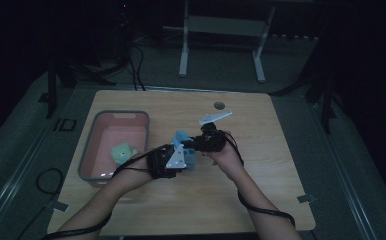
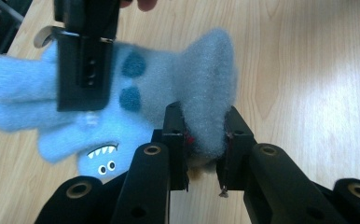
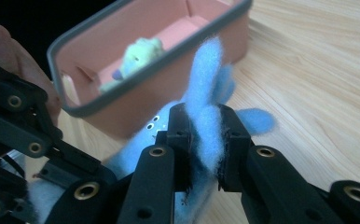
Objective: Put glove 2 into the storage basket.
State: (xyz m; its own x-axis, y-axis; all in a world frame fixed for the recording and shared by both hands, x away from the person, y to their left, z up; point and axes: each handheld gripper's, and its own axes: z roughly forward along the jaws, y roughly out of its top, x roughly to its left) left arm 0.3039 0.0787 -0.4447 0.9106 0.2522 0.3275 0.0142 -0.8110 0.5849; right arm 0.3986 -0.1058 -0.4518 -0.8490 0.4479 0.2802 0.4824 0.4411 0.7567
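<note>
Item: blue fuzzy monster glove (image 2: 136, 93), held just above the table (image 1: 261, 165) centre, at three o'clock from the pink bin (image 1: 88, 150). We have the left gripper (image 2: 206, 144) clenched on its cuff and the right gripper (image 3: 205, 140) pinching a finger. We judge it light, soft and limp; grip bunched fabric.

There is one blue glove (image 1: 185, 145), held up over one desk (image 1: 261, 200), and one pink bin (image 1: 142, 131) with one green plush toy (image 1: 123, 152) lying in it. Two tongs are here, the left tongs (image 2: 205, 140) and the right tongs (image 3: 206, 140), one in each of a person's two hands.
</note>
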